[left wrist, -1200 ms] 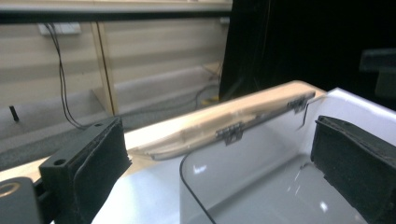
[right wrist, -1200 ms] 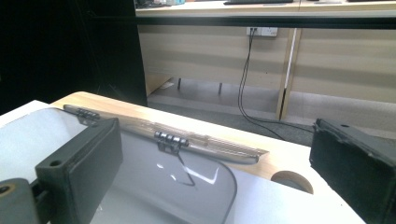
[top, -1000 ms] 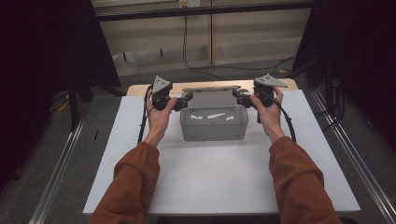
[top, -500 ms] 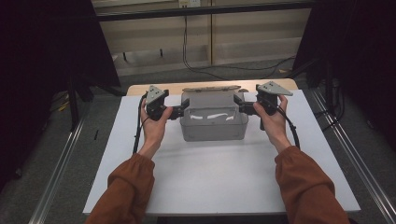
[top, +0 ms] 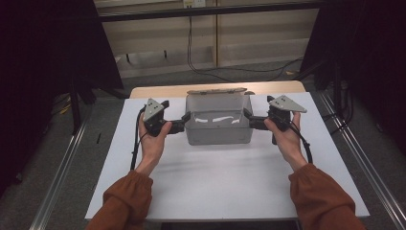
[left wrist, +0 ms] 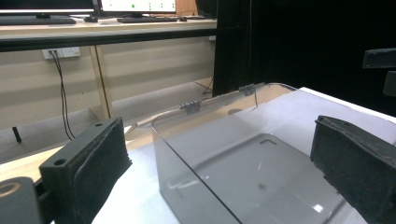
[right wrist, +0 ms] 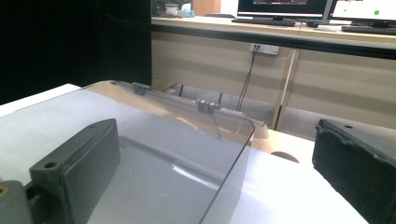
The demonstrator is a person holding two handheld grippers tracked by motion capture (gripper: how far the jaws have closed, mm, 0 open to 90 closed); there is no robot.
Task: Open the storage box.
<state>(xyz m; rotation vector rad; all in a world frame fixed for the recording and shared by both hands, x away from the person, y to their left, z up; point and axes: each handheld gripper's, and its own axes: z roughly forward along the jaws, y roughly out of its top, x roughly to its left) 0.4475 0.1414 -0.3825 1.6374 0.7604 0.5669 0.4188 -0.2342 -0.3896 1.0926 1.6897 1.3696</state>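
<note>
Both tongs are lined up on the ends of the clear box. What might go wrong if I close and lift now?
1. The clear box has thin, smooth walls; the open left tongs and right tongs each straddle an end wall, so it may slip or flex when squeezed.
2. Its hinged lid hangs open at the back and could swing or tip the load.
3. Uneven lifting may twist the box, since each side is held separately.

Rust-orange sleeves (top: 128, 201); black claws, grey triangular plates (top: 154, 106), black cables (top: 136, 148).
</note>
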